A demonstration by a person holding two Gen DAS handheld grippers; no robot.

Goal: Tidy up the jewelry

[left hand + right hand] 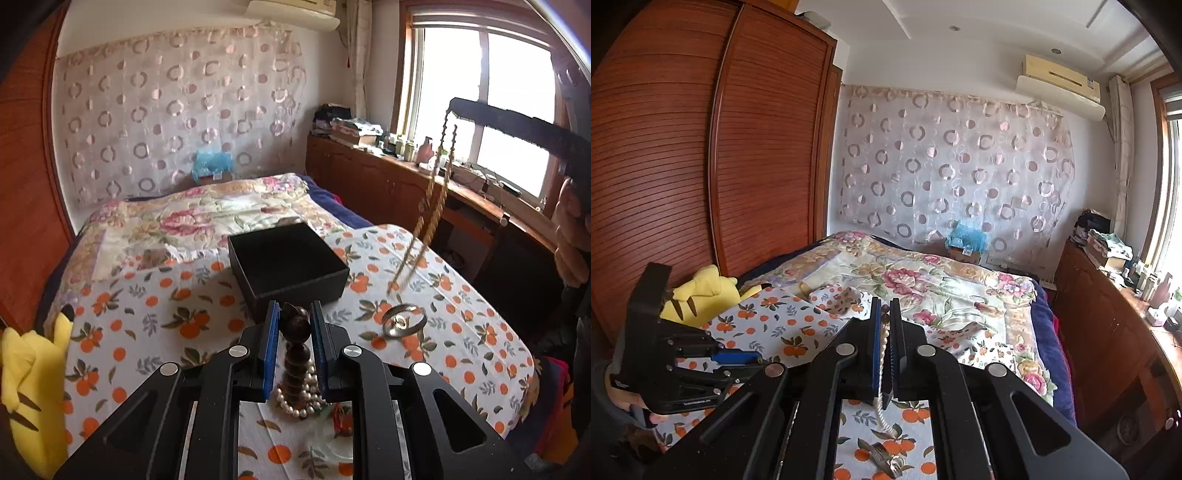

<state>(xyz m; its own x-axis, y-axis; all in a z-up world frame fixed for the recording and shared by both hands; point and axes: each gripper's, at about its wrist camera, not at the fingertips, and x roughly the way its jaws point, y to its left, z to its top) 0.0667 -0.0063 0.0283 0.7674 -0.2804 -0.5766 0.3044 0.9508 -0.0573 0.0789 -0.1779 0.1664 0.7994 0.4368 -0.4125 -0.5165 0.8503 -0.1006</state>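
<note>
Orange-print tablecloth (155, 306) lies bare left of the black box (288, 262); left hand-held gripper (294, 314) clamps dark beads (295, 328), right hand-held gripper (885, 314) clamps a pale bead strand (883, 350).

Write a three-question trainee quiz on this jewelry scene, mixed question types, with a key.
1. True or false: the black box is open and looks empty.
2. What does the left gripper hold? A) pearl strand B) dark wooden bead string C) silver bangle
3. Fill in: the gold-coloured beaded necklace hangs from the ___ gripper.

Key: 1 true. 2 B; the dark wooden bead string is between its blue pads. 3 right; the right gripper is shut on it.
</note>
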